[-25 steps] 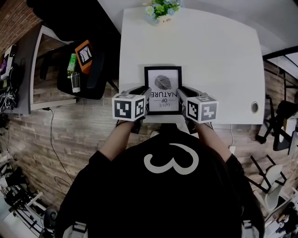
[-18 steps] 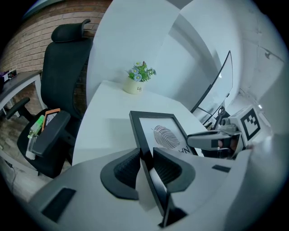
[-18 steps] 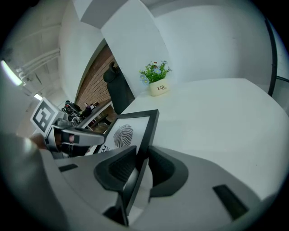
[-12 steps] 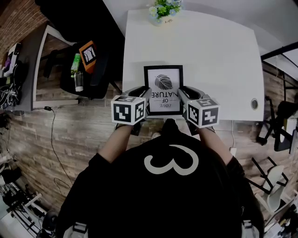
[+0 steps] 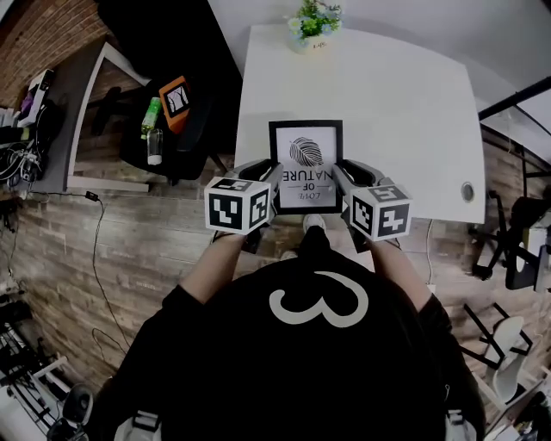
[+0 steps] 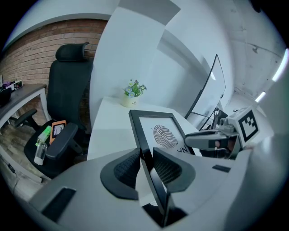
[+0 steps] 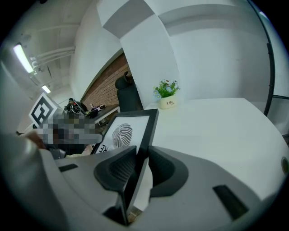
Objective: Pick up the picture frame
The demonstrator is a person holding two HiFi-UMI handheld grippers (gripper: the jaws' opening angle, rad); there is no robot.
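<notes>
The picture frame [image 5: 306, 164] is black, with a white print of a leaf and some lettering. It hangs between my two grippers over the near edge of the white table [image 5: 405, 112]. My left gripper [image 5: 269, 175] is shut on the frame's left edge [image 6: 153, 155], pads pressed on either side of the black moulding. The right gripper [image 5: 343, 177] grips the right edge [image 7: 143, 135] the same way. In the left gripper view the frame [image 6: 160, 133] tilts up away from me and the right gripper [image 6: 205, 140] shows beyond it.
A small potted plant [image 5: 314, 21] stands at the table's far edge. A cable hole [image 5: 467, 191] sits near the table's right front corner. Left of the table is a black office chair [image 5: 185, 121] holding a green bottle [image 5: 153, 142] and an orange case [image 5: 176, 99].
Both grippers have risen together with the frame held between them, and it now stands higher above the table's near edge. Neither grip has changed.
</notes>
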